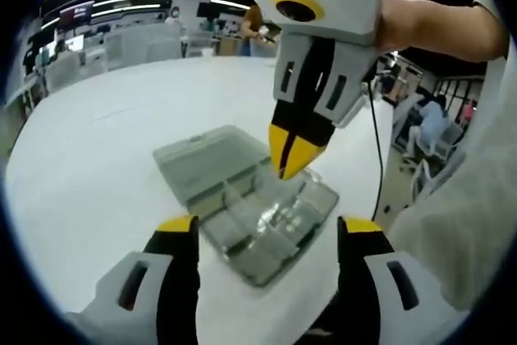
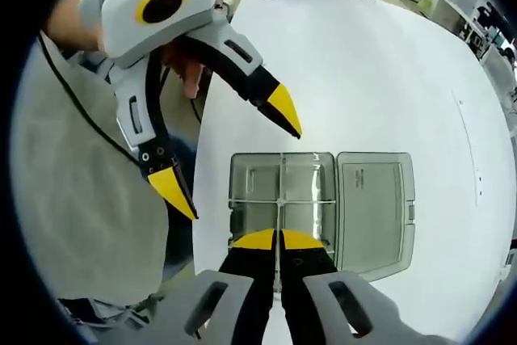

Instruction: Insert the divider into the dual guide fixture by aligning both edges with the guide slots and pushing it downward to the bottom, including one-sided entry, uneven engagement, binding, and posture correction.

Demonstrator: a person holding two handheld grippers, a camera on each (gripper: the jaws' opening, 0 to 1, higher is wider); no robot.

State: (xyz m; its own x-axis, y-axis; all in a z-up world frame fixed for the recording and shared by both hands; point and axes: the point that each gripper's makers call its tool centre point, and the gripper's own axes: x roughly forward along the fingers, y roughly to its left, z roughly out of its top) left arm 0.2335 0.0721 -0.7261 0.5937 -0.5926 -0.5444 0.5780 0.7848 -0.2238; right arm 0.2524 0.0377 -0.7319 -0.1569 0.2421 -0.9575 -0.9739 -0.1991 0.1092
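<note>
Here, the divider [image 2: 279, 191] is pinched edge-on between the pressed-together tips of the right gripper [image 2: 278, 240].
Its long axis runs straight ahead of those tips — across the clear fixture [image 2: 242, 199] on the white table [image 2: 363, 78]; the left gripper [image 2: 234, 151] is held spread wide, empty, beside it.

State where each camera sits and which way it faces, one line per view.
Left gripper view: rides the open left gripper, looking across the white table at the clear box; a person's arm holds the right gripper above it.
Right gripper view: rides the shut right gripper, looking down into the box; left gripper enters.
Shared: box, table, both grippers.
</note>
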